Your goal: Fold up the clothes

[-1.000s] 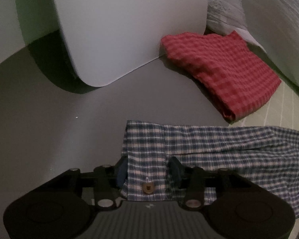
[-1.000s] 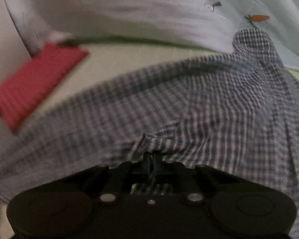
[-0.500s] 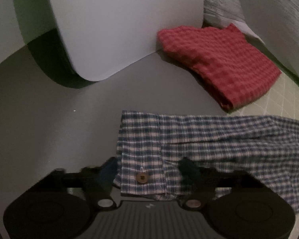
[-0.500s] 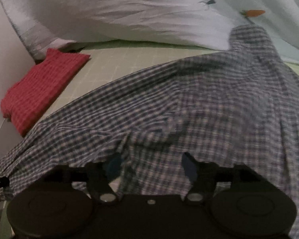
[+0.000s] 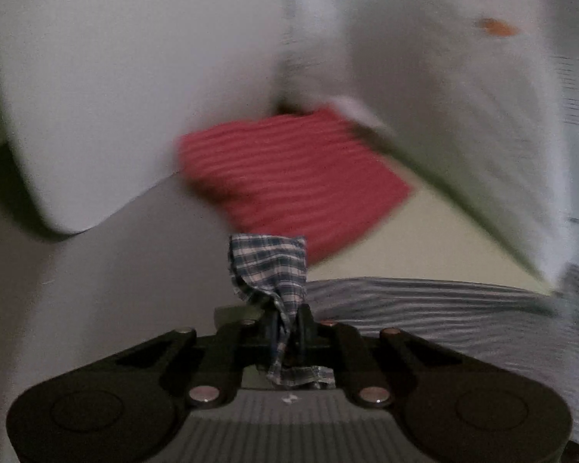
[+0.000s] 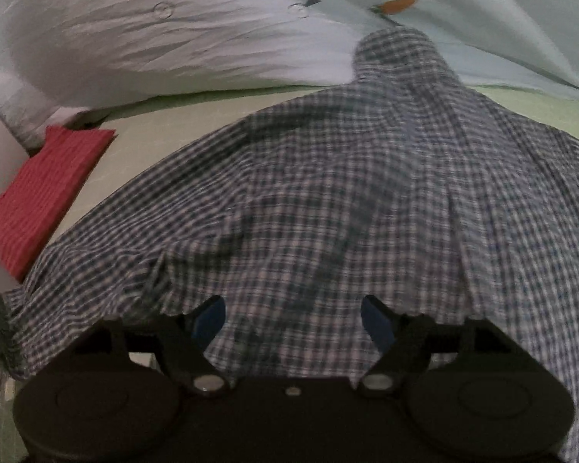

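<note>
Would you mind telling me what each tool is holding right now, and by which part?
The left tool is shut on the blue checked shirt, pinching its sleeve cuff. The right tool is open above the shirt, holding nothing.

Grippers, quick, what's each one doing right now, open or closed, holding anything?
Left gripper: closed on the cuff of the blue checked shirt.
Right gripper: open, holding nothing, fingers apart over the shirt.

Home bedroom: bed sheet (image 6: 212, 123), carrot-print bedding (image 6: 482, 19), pillow (image 6: 154, 46).
</note>
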### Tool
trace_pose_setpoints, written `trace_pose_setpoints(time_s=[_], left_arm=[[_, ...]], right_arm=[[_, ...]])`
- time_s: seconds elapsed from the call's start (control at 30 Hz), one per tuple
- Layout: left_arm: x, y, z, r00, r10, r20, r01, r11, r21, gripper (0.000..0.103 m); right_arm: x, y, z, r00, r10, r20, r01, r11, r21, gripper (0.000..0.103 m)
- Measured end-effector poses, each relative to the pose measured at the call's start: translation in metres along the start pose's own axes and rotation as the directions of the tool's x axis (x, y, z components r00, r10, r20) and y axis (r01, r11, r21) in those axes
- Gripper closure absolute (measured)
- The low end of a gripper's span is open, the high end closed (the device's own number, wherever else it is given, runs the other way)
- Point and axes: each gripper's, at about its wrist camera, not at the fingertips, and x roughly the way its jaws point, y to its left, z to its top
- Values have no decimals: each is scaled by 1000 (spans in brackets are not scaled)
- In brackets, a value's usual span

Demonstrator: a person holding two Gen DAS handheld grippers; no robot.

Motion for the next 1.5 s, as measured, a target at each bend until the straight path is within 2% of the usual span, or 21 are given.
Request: trace_pose_setpoints(time_s=[0.1, 0.17, 0.2, 0.23, 0.27, 0.3, 0.33, 0.4, 0.43, 0.5, 0.53, 0.7, 0.83, 0.93, 1.0, 1.07, 1.3, 1.33, 1.37, 1.4, 1.5], left_arm=[[-13, -38, 2, 993, -121, 11, 120, 991, 65, 93], [-19, -64, -2, 979, -203, -4, 202, 972, 118, 93], [-21, -79, -6, 970, -242, -22, 243, 959, 148, 91], [-20, -92, -13, 964, -262, -50, 267, 947, 179, 84], [-20, -100, -20, 962, -265, -71, 274, 942, 196, 81], [-18, -109, -27, 963, -251, -98, 266, 940, 215, 66], [-16, -113, -33, 966, -230, -122, 253, 939, 232, 41], [-11, -119, -42, 972, -171, -158, 209, 941, 264, 6], [-8, -119, -46, 979, -126, -157, 167, 946, 279, 7], [-3, -114, -49, 983, -61, -174, 111, 950, 291, 7], [0, -111, -50, 982, -28, -187, 83, 953, 292, 6], [17, -84, -46, 961, 103, -256, -32, 963, 269, 6], [20, -69, -45, 951, 127, -281, -54, 966, 254, 6], [25, -62, -43, 945, 138, -297, -67, 969, 238, 6], [28, -59, -42, 942, 144, -304, -75, 971, 227, 6], [31, -56, -41, 938, 150, -311, -84, 973, 216, 6], [39, -50, -40, 927, 168, -335, -102, 973, 206, 6], [38, -50, -40, 928, 169, -333, -103, 973, 206, 6], [37, -50, -40, 929, 169, -331, -103, 973, 206, 6], [36, -50, -39, 930, 168, -327, -103, 973, 207, 6], [30, -52, -39, 937, 165, -308, -102, 972, 211, 6]], right_arm=[[-7, -13, -3, 1000, -10, 9, 10, 999, 31, 25], [-11, -21, -4, 1000, -17, 14, 16, 999, 51, 25], [-13, -26, -5, 1000, -20, 17, 19, 998, 62, 25], [-16, -30, -6, 1000, -24, 20, 22, 997, 72, 25], [-17, -34, -7, 999, -29, 20, 27, 996, 82, 25], [-19, -39, -8, 999, -34, 21, 32, 995, 92, 25], [-21, -43, -9, 999, -39, 21, 36, 994, 99, 24], [-24, -47, -11, 998, -47, 31, 44, 995, 95, 19], [-25, -49, -12, 998, -51, 36, 47, 995, 92, 16], [-26, -48, -15, 998, -42, 46, 38, 996, 81, 2], [-26, -48, -17, 998, -37, 51, 33, 997, 75, 1], [-16, -30, -19, 999, 17, 39, -18, 1000, 21, 1], [-9, -6, -18, 995, 90, 34, -89, 996, -30, 1], [-3, 14, -17, 988, 153, 34, -150, 986, -77, 7], [4, 25, -14, 982, 190, 18, -188, 977, -96, 21], [15, 35, -12, 976, 216, -11, -216, 971, -107, 28], [38, 52, -15, 973, 222, -61, -228, 967, -117, 39], [39, 52, -15, 971, 231, -62, -237, 964, -120, 44], [39, 53, -14, 969, 241, -64, -247, 961, -123, 67], [39, 53, -14, 966, 250, -65, -257, 958, -126, 82], [29, 51, -14, 963, 270, -25, -271, 953, -137, 94]])
